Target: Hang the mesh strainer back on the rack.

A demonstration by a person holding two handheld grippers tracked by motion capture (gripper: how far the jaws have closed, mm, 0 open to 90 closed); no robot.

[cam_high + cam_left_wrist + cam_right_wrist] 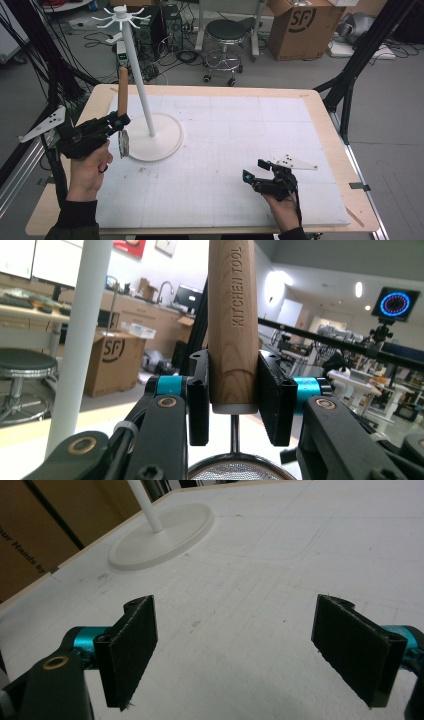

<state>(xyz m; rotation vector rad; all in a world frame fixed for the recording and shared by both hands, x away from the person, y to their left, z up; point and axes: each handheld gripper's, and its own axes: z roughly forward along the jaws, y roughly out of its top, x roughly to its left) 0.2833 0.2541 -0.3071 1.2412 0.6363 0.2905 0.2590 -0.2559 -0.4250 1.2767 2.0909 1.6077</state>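
Wooden and upright, the strainer's handle (232,320) stands clamped between the pads of my left gripper (116,122), held above the near left part of the table (240,90), its mesh head (123,144) hanging below my jaws just over the rim of the stand's base (167,145). I grip the handle low, near its bottom end, so most of its length rises free above the pads. Just to the right of the tool rises the white pole (137,75) of the hook stand, with its ring of hooks (121,17) at the top, far above the handle's tip.

Judged from here, the risks lie in that low grip and the close pole. The long free end could pivot between my pads if it knocks a hook or the pole on the way up, and a hard knock could tip the light stand. The round handle could also slip downward through the flat pads.

My right gripper (260,170) rests at the near right of the table, its jaws wide apart and holding nothing, well away from the stand.
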